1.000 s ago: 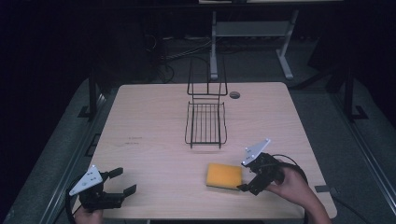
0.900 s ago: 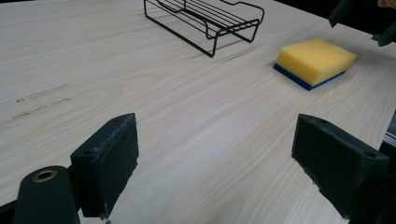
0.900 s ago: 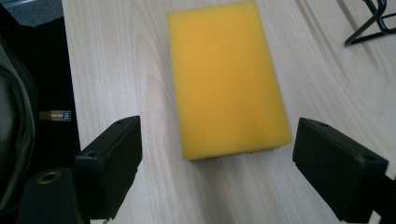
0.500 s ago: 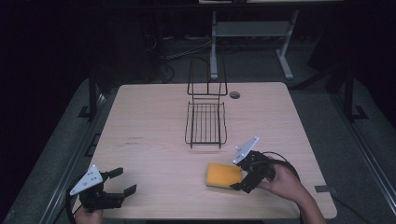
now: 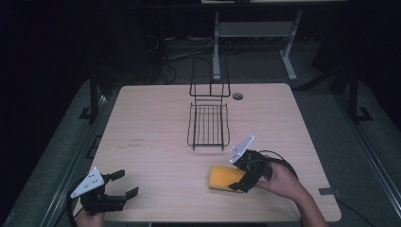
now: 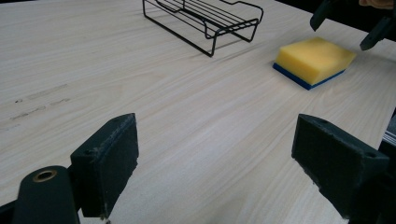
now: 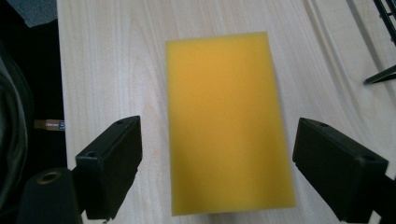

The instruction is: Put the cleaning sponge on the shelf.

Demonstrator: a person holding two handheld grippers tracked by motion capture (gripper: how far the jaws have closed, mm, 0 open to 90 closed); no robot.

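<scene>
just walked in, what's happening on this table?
A person holds a tool in each hand. The right tool is open and straddles a yellow sponge lying flat on the table, not yet gripping it. The left tool sits open near the front left edge. A wire rack stands mid-table, empty.

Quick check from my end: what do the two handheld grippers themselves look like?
Both the left gripper and the right gripper are black, with two blocky, matte jaws. Each carries a light grey three-cornered plate on top. A black cable loops from the right one. A brass-coloured ring sits at each lower-left jaw mount.
</scene>
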